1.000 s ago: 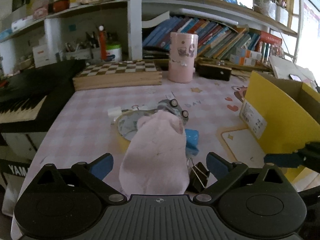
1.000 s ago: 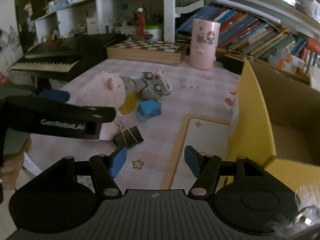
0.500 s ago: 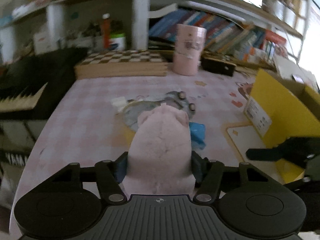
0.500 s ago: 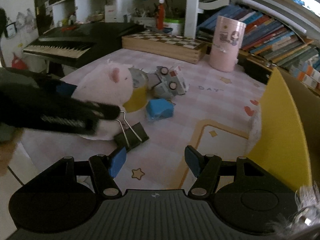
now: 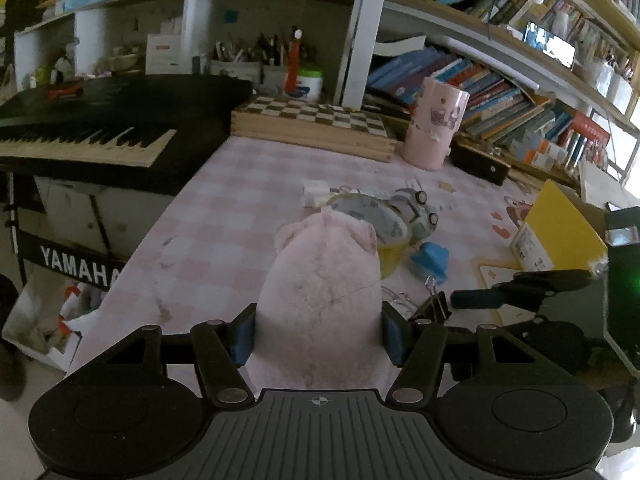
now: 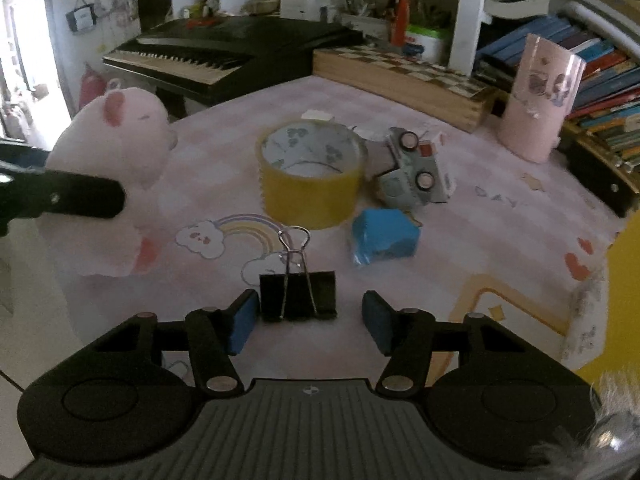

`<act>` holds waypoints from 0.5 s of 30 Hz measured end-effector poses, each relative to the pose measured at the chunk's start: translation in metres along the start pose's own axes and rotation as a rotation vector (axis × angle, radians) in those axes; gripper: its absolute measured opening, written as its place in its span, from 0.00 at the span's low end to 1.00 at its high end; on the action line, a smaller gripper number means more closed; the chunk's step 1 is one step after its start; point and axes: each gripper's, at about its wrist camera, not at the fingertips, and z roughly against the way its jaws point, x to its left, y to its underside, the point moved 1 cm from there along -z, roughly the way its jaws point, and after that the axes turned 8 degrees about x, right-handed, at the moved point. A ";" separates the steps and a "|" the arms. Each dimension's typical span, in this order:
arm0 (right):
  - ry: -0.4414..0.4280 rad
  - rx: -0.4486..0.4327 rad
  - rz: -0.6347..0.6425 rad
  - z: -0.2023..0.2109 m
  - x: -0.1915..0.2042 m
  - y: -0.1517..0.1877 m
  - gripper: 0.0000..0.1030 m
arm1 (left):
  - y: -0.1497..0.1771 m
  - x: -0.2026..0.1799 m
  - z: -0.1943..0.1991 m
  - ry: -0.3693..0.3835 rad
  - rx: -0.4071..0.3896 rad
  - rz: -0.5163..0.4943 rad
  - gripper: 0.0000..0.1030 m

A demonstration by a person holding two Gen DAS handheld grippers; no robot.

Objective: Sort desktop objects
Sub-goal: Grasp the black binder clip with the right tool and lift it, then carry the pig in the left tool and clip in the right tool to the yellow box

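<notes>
Left wrist: plush pig clamped, head pointing fwd.

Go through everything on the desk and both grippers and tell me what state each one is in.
Left gripper: shut on the pink plush pig.
Right gripper: open around the binder clip, not touching.
Binder clip: flat on the table, handles folded up.
Tape roll: lying flat, hole up.
Toy car: tipped over, wheels showing.
Yellow box: open.
</notes>
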 end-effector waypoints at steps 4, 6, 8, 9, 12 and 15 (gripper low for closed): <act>-0.022 -0.003 0.004 -0.001 0.005 -0.004 0.49 | 0.001 0.001 0.004 -0.005 -0.007 0.015 0.59; -0.025 -0.010 0.019 -0.002 0.011 -0.003 0.36 | 0.002 0.001 0.005 -0.007 -0.006 0.020 0.59; -0.022 -0.012 0.022 -0.002 0.015 -0.004 0.36 | 0.003 0.000 0.008 -0.006 -0.007 0.021 0.59; -0.011 -0.009 0.022 -0.002 0.017 -0.005 0.36 | 0.003 -0.001 0.010 -0.003 -0.009 0.019 0.59; 0.010 -0.028 0.013 0.006 0.021 -0.006 0.36 | 0.004 -0.002 0.017 -0.001 -0.017 0.015 0.59; 0.017 -0.062 -0.027 0.022 0.021 -0.005 0.36 | 0.005 -0.003 0.028 0.008 -0.027 0.022 0.59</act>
